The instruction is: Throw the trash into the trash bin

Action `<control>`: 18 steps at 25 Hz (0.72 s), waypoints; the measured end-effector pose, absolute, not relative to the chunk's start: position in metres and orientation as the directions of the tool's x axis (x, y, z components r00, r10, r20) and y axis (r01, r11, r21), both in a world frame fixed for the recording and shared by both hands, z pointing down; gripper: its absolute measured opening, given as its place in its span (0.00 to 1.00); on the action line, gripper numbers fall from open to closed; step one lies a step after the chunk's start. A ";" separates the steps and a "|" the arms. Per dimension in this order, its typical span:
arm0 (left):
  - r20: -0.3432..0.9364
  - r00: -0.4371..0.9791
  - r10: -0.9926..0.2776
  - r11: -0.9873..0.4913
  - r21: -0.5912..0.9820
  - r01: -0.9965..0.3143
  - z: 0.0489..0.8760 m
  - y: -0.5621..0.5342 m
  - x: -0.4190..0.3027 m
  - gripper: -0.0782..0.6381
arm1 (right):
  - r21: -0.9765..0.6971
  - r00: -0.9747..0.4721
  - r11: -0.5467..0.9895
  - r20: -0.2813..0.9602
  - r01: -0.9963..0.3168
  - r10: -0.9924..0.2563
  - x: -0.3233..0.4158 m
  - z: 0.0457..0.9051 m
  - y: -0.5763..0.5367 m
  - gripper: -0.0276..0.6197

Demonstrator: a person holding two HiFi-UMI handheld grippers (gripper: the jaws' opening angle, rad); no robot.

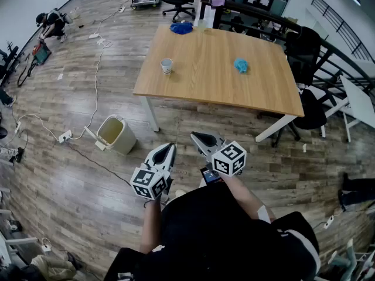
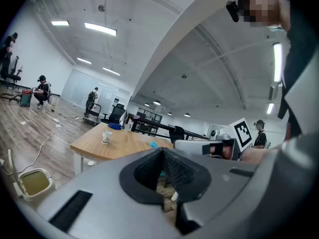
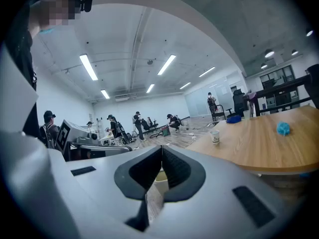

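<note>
while the left gripper and the right gripper are both hanging clenched on nothing, tips pointing toward the table, the trash is lying well apart from them, up on that wooden top. the crumpled blue wad is sitting ahead and to the right, so the right gripper is looking the nearer one; it is a round lump, offering no long axis to line up on. the paper cup is standing upright ahead of the left gripper. the trash bin is waiting open on the plank floor, left of the left gripper and near a table leg. a white cable is trailing past it.
</note>
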State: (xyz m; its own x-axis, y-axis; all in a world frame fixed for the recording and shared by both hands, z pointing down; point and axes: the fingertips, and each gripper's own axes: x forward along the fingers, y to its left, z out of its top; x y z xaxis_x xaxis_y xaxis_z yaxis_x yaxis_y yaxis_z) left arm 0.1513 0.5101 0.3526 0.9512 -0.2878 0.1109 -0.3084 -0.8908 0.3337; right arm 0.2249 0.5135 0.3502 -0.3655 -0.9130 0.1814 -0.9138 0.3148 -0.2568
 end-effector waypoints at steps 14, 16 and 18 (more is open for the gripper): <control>0.049 0.945 -0.322 -0.886 0.335 -0.319 0.332 0.463 0.160 0.11 | -0.194 -0.355 0.319 0.189 -0.928 -0.916 0.251 0.335 0.459 0.04; 0.059 0.951 -0.305 -0.896 0.321 -0.307 0.337 0.451 0.169 0.11 | -0.210 -0.349 0.309 0.187 -0.927 -0.918 0.260 0.342 0.446 0.04; 0.091 0.950 -0.299 -0.900 0.302 -0.313 0.344 0.433 0.180 0.11 | -0.226 -0.342 0.300 0.183 -0.927 -0.921 0.271 0.349 0.425 0.04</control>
State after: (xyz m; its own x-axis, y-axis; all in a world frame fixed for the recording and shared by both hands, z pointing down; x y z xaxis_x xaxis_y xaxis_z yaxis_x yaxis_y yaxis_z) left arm 0.1801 0.4326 0.3441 0.9498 -0.2993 0.0913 -0.3128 -0.9004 0.3022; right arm 0.2715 0.4254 0.3489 -0.3425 -0.9215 0.1833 -0.9269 0.2995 -0.2261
